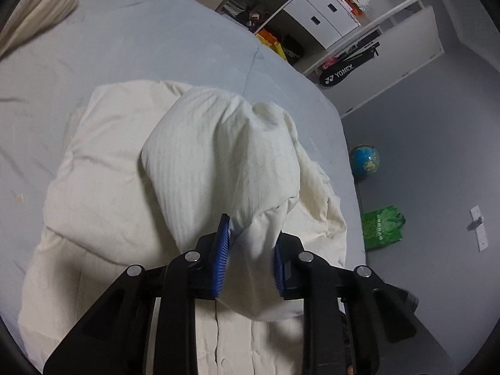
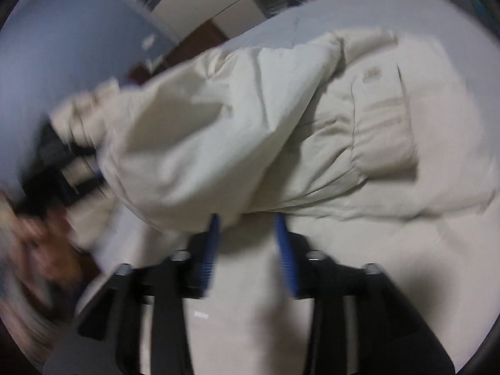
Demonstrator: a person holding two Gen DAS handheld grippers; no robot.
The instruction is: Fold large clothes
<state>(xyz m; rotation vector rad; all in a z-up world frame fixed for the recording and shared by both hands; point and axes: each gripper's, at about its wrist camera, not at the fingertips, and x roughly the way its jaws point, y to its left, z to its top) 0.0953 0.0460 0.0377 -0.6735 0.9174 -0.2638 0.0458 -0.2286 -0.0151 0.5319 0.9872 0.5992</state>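
Blue-padded fingers of the left gripper (image 1: pixel 250 256) sit nearest the lens, pinching a thick fold of the cream jacket (image 1: pixel 218 162) between them. The puffy cloth bulges up and away from the pads, while the rest of the jacket lies spread on the grey bed (image 1: pixel 140 37).

In the blurred right wrist view, the right gripper (image 2: pixel 248 250) has its fingers set apart with a hanging roll of the jacket (image 2: pixel 281 118) just beyond their tips. Whether the pads press on any cloth I cannot tell; they look clear of it. At the far left of that view another dark gripper and a hand (image 2: pixel 34 243) show only as smears.

Risks, as I judge them:
- The left pinch takes a bulky, slippery wad near the finger roots; a quick pull could let the padding squeeze out and the fold drop.
- If the right fingers hold nothing, the jacket hangs from one point and may twist or sag, spoiling a straight crease.
- The lifted part sits near the right edge of the bed, so a slipped sleeve could slide off towards the floor by the globe (image 1: pixel 364 161) and green bag (image 1: pixel 381 228).
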